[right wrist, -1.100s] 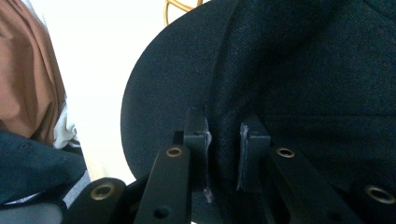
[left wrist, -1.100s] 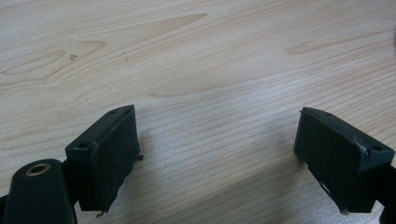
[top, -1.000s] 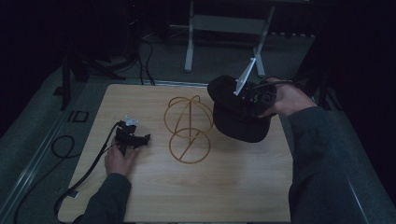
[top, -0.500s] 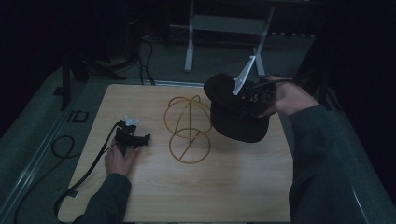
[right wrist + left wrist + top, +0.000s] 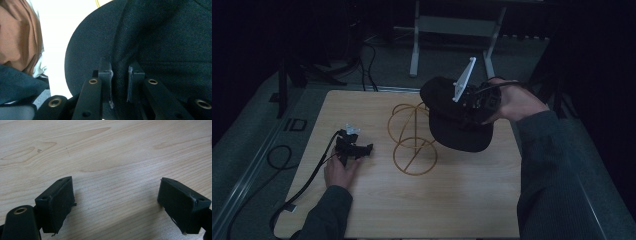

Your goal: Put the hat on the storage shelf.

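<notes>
A black cap (image 5: 452, 125) hangs in the air over the table's right half, its brim toward the near side. My right gripper (image 5: 472, 102) is shut on it; in the right gripper view the two jaws pinch a fold of the cap's black cloth (image 5: 120, 75). Just left of the cap stands a gold wire stand (image 5: 412, 137), a ring base with an upright loop. My left gripper (image 5: 354, 148) rests on the wooden table (image 5: 362, 210) at the left. It is open, with bare wood (image 5: 115, 195) between its fingers.
A black cable (image 5: 307, 175) trails from the left gripper off the table's left edge. Grey floor, cables and a white frame's legs (image 5: 414, 45) lie beyond the far edge. A sleeve (image 5: 542, 165) crosses the table's right side.
The right gripper has carried the cap a little to the left and up, closer to the wire stand. The left gripper has stayed where it was.
</notes>
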{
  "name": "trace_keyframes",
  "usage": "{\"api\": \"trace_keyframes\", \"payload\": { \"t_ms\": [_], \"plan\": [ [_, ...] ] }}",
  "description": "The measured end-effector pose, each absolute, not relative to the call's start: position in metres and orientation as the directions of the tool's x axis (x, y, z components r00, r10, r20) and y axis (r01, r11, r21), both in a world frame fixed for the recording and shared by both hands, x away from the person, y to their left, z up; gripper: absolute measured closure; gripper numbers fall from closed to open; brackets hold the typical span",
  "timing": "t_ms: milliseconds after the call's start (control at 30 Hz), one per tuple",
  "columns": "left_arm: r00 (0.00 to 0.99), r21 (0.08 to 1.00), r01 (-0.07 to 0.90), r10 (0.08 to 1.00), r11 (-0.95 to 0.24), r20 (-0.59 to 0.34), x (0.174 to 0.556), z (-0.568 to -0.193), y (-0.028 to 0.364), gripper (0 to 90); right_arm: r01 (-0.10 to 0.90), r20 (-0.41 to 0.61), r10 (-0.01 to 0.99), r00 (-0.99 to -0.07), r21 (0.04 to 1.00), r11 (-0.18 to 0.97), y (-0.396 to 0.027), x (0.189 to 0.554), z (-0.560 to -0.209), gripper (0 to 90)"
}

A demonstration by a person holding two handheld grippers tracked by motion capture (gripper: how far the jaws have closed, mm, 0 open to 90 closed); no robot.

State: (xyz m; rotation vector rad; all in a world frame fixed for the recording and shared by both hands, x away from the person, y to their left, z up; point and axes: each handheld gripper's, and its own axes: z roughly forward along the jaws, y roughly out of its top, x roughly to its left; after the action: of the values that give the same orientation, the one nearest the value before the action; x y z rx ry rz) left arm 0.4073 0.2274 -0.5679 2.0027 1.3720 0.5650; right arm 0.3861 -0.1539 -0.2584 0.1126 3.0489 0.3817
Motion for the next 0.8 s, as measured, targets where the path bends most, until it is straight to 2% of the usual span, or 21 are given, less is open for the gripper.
{"api": "trace_keyframes", "payload": {
  "t_ms": [800],
  "plan": [
    [0.363,0.710,0.657,0.932,-0.252,-0.006,0.407,-0.568,0.227,13.4,0.024,-0.073,0.044,-0.996,0.255,0.967,-0.127,0.390,-0.254,77.9]
  ]
}}
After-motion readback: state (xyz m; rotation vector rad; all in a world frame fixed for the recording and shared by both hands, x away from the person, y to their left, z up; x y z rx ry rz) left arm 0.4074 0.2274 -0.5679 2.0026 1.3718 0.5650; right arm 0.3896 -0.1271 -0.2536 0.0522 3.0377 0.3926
